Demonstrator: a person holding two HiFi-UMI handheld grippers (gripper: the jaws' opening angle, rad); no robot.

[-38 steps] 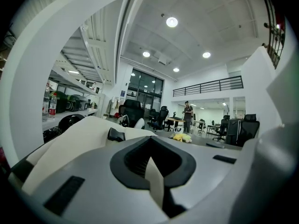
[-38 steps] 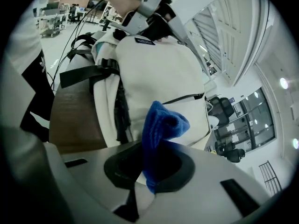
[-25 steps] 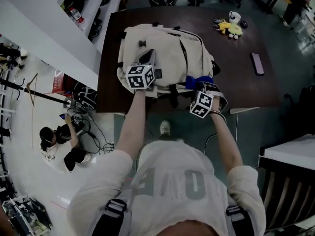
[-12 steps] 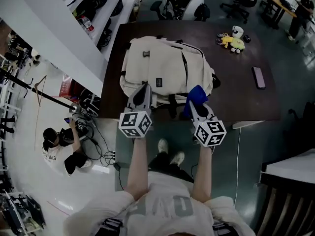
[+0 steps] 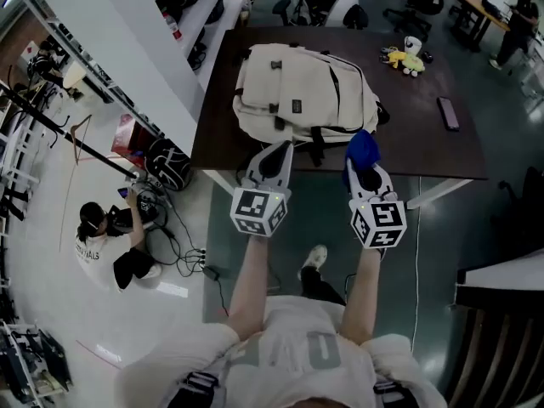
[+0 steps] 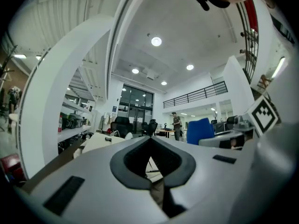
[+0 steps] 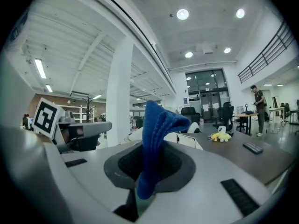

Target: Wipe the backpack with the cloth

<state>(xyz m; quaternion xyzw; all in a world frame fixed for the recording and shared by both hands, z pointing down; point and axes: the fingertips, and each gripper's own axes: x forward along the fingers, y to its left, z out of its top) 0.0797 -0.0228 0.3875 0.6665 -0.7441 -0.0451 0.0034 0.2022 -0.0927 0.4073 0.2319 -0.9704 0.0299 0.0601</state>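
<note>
Lying flat on the dark bench (image 5: pixel 425 155), the cream backpack (image 5: pixel 302 92) bears a small dark label, unreadable in the head view. The left gripper (image 5: pixel 280 149) and right gripper (image 5: pixel 364 165) hover by the bench's near edge. Left gripper view: clenched, empty. Right gripper view: clamped on the upright blue cloth (image 7: pixel 156 139).
</note>
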